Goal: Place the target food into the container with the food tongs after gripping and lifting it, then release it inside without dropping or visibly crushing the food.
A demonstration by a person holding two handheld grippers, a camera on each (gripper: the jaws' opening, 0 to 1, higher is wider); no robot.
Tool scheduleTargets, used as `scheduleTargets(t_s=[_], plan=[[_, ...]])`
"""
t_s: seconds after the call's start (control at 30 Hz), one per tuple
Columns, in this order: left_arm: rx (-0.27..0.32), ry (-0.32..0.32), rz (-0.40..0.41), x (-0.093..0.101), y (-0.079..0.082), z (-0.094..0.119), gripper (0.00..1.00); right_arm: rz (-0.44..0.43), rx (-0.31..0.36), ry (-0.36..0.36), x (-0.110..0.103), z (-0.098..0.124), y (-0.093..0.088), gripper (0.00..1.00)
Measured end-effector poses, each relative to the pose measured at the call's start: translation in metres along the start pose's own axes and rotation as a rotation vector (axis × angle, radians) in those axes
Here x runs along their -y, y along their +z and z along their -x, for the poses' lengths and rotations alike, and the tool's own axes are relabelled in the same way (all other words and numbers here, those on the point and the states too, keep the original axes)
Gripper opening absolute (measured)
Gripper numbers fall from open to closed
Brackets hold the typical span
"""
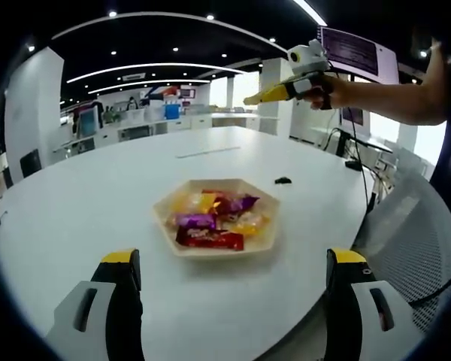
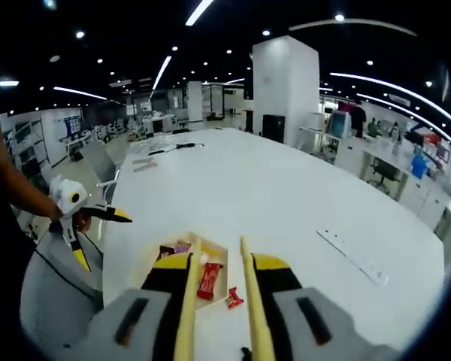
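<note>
Holding yellow plastic tongs raised over one hexagonal tray of several wrapped candies, right claw clamps them; left claw gapes apart.

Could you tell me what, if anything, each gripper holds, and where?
The right gripper holds the food tongs by their arms; the left gripper holds nothing.

Bright ceiling strip lights, window glare, soft shadows; fisheye bending at edges, slight blur.
</note>
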State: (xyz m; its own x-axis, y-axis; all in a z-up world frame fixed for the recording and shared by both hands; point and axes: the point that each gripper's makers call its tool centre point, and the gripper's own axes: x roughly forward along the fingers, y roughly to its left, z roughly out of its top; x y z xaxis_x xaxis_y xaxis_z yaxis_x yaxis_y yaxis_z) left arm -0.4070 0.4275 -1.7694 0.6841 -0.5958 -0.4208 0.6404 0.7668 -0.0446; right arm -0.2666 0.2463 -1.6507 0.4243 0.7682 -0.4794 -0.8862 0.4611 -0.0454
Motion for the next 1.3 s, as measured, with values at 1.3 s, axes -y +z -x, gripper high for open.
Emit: scheduleTargets(t_s=[1.3], plan=[[0.010,0.020,0.004,-0.004,0.001,0.002,1.00,-0.121,0.021,-0.312,0.025,0.086,-0.128,0.29]])
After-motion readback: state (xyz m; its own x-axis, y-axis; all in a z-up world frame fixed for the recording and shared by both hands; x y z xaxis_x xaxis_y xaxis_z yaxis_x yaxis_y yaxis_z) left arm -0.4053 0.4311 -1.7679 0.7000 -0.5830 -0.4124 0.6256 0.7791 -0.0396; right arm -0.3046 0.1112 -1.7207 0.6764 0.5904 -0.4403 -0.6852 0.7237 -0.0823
